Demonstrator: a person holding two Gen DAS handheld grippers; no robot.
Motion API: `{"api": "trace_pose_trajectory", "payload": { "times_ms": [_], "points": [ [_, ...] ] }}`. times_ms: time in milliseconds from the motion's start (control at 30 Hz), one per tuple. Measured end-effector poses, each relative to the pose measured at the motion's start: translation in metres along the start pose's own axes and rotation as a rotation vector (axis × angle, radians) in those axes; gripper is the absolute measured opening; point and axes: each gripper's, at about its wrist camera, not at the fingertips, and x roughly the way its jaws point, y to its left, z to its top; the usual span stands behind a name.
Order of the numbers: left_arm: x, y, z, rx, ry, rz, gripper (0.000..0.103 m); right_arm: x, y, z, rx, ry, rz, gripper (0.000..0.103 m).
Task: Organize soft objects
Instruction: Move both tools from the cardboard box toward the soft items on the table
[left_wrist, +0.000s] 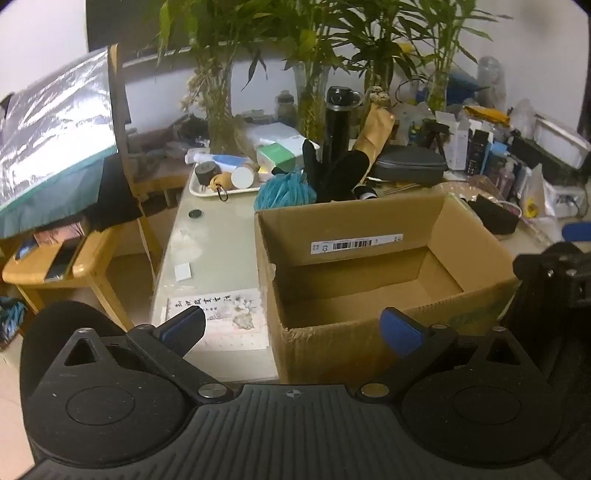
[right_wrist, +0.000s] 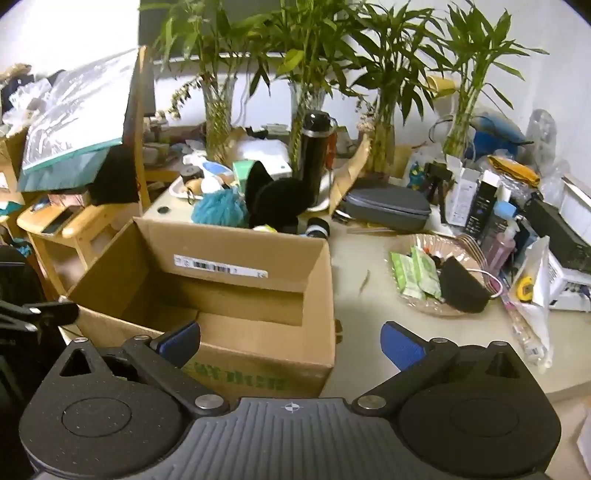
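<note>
1. Left tongs (left_wrist: 293, 328) are seen spread wide at the bottom of the left wrist frame, nothing held; blue pads (left_wrist: 400, 330) are visible on both fingers.
2. Right tongs (right_wrist: 290, 343) are likewise spread apart at the bottom of the right wrist frame, nothing between the fingers.
3. An open cardboard box (left_wrist: 369, 325) is set on the worktop (left_wrist: 218, 236) at frame centre in the left view, centre-left (right_wrist: 258, 354) in the right view. No contents can be seen inside; a barcode label (left_wrist: 356, 243) is stuck on the inner far wall.
4. Soft objects are located just behind the box's far wall: a teal fluffy ball (left_wrist: 286, 190) (right_wrist: 219, 208) and, beside it to the right, a black plush toy (left_wrist: 340, 173) (right_wrist: 275, 201) with upright ears. Whether the two touch cannot be told.
5. A black flask (left_wrist: 338, 122) (right_wrist: 314, 155) is stood upright behind the plush.
6. A grey zip case (right_wrist: 388, 208) is laid right of the plush, upper centre-right.
7. A glass dish (right_wrist: 469, 243) with green packets (right_wrist: 415, 271) and a black face mask (right_wrist: 461, 284) is placed right of the box, apart from it.
8. Bamboo plants in glass vases (right_wrist: 218, 122) are lined along the back of the worktop.
9. A wooden side table (left_wrist: 79, 266) is seen at left, off the worktop.
</note>
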Motion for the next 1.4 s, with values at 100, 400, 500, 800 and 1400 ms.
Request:
{"api": "trace_pose_trajectory", "payload": {
  "times_ms": [100,400,500,800,1400],
  "points": [
    [-0.004,-0.005,0.000,0.016,-0.019,-0.002,0.103,-0.001,0.006,0.001,-0.021,-0.012,0.010,0.103],
    [-0.008,0.005,-0.008,0.013,-0.036,0.002,0.103,-0.004,0.022,-0.004,-0.090,-0.033,0.023,0.103],
    [-0.007,0.007,-0.008,0.002,-0.031,0.001,0.103,0.001,0.021,-0.005,-0.078,-0.006,0.042,0.103],
    [-0.005,0.013,-0.008,-0.016,-0.033,-0.001,0.103,0.011,0.018,-0.011,-0.037,0.039,0.058,0.103],
    [-0.005,0.016,0.010,-0.001,-0.055,-0.005,0.103,0.020,0.000,0.025,-0.017,0.070,0.095,0.103]
  ]
}}
